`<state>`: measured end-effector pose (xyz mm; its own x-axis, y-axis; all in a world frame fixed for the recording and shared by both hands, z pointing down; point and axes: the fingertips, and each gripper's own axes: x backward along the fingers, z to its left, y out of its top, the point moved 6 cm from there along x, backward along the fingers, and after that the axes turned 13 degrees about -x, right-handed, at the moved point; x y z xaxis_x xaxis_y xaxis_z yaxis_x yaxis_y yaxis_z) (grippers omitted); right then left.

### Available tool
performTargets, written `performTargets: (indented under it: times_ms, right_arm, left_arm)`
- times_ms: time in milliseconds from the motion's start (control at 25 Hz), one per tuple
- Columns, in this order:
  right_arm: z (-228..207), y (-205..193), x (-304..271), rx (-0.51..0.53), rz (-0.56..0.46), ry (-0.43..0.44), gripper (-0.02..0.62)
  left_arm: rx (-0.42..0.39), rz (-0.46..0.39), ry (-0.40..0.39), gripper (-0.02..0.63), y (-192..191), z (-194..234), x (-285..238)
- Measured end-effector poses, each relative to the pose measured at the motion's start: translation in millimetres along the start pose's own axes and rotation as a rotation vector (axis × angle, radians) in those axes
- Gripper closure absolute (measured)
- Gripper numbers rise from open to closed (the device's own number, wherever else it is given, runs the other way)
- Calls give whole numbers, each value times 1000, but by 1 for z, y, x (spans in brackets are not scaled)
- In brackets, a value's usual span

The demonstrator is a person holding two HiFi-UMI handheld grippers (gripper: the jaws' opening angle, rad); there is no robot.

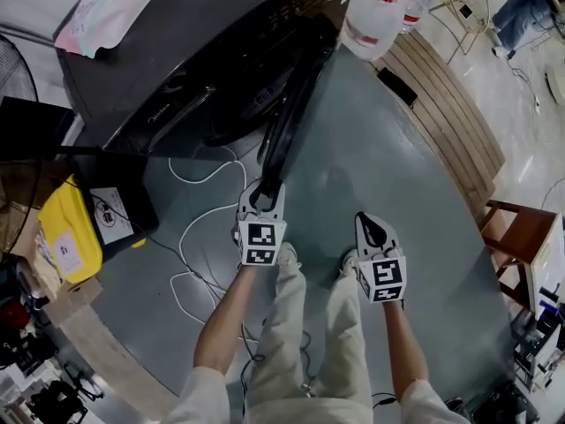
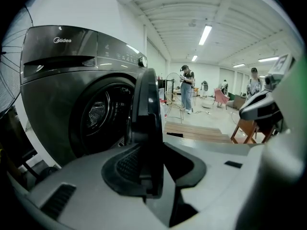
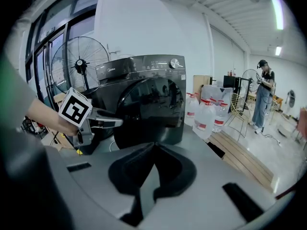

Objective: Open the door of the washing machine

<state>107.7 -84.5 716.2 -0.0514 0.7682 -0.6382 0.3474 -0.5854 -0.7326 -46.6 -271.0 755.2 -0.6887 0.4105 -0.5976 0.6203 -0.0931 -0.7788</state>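
The dark grey washing machine [image 1: 177,69] stands at the top of the head view. Its round door [image 1: 287,113] is swung out toward me, edge-on. My left gripper [image 1: 262,197] is shut on the door's free edge. In the left gripper view the door [image 2: 146,109] runs upright between the jaws, with the open drum [image 2: 98,111] behind it. My right gripper [image 1: 372,228] hangs apart to the right over the floor, shut with nothing in it. The right gripper view shows the washing machine [image 3: 144,95] ahead and the left gripper [image 3: 103,121] at the door.
Large water bottles [image 1: 375,11] stand right of the machine, beside a wooden pallet [image 1: 450,104]. A yellow box [image 1: 66,228] sits at the left and white cable [image 1: 199,237] lies looped on the floor. A wooden chair [image 1: 521,232] is at the right. A pink bag [image 1: 110,7] lies on the machine.
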Motion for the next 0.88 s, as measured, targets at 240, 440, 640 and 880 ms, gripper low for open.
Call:
performTargets:
  times_ms: [240,440,640,880]
  right_arm:
    - [-30,-8,25,-23,-17,-34,597]
    - [-59,-16,46,-62,-30,-70,597]
    - [-85,-26,65,-88,-36,-96,597]
    - [-118,-31,87,-121,-54,-137,597]
  left_arm:
    - [9,-1,-34,479,13,-40,-3]
    - [15,8,-44,479,25,-73,-6]
    - [19,8,-78,479,39,-110,-14]
    - [-32,-4,-153,472,63,-158,-30]
